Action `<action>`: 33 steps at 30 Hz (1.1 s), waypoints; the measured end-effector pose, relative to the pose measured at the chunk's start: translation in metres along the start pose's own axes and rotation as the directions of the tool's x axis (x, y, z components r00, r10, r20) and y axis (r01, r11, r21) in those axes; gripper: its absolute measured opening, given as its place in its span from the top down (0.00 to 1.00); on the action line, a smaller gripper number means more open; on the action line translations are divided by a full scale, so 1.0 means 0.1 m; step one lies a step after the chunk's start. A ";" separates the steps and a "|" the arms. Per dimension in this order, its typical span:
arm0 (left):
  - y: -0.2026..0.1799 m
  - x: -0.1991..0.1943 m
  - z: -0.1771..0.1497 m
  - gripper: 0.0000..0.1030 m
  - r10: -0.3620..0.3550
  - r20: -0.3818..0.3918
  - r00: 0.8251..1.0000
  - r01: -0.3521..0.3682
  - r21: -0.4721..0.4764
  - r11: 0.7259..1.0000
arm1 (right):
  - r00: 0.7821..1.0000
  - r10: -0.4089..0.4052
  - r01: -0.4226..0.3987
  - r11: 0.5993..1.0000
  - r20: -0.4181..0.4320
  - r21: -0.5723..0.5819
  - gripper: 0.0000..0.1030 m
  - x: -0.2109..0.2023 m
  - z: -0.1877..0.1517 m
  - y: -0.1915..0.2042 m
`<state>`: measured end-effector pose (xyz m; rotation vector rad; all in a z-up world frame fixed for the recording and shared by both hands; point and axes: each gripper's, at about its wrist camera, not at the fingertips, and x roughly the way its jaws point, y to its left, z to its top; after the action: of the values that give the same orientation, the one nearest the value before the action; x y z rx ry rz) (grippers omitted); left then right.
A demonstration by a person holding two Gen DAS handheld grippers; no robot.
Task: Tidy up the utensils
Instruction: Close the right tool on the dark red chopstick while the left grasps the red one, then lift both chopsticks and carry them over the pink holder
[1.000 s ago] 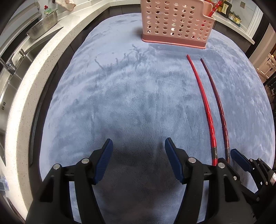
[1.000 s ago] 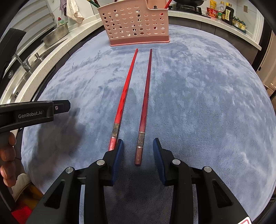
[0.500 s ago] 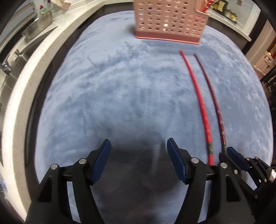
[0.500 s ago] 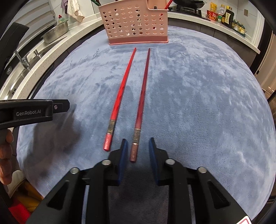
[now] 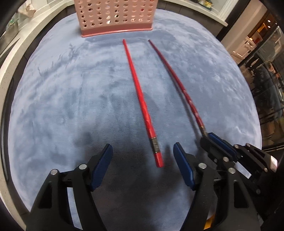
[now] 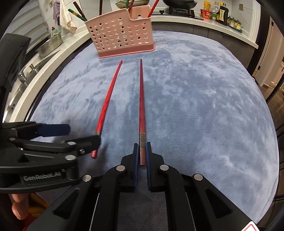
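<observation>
Dark-red chopstick [image 6: 142, 110] sits clamped in the right gripper [image 6: 142, 152], pointing to 12 o'clock, while the left gripper [image 5: 142, 167] gapes wide, empty.

A blue-grey plush mat [image 6: 204, 110] covers the work surface. A white countertop [image 6: 204, 22] borders it. Sauce bottles [image 6: 220, 13] stand on the counter beside a black pan [image 6: 179, 2]. A metal basin [image 6: 49, 46] and faucet [image 6: 22, 76] occupy the left side. A cloth [image 6: 66, 16] hangs above.
</observation>
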<state>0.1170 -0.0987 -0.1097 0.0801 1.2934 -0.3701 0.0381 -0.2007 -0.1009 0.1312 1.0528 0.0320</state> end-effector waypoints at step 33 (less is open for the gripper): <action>0.52 -0.91 0.17 0.93 0.128 0.259 0.957 -0.114 -0.067 0.991 | 0.977 0.046 -0.045 0.999 0.207 -0.010 0.93 -0.72 0.64 0.12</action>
<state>0.1281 -0.0342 -0.0259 0.0642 1.0286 -0.2335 0.0582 -0.2014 -0.0062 0.1507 0.8409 0.0615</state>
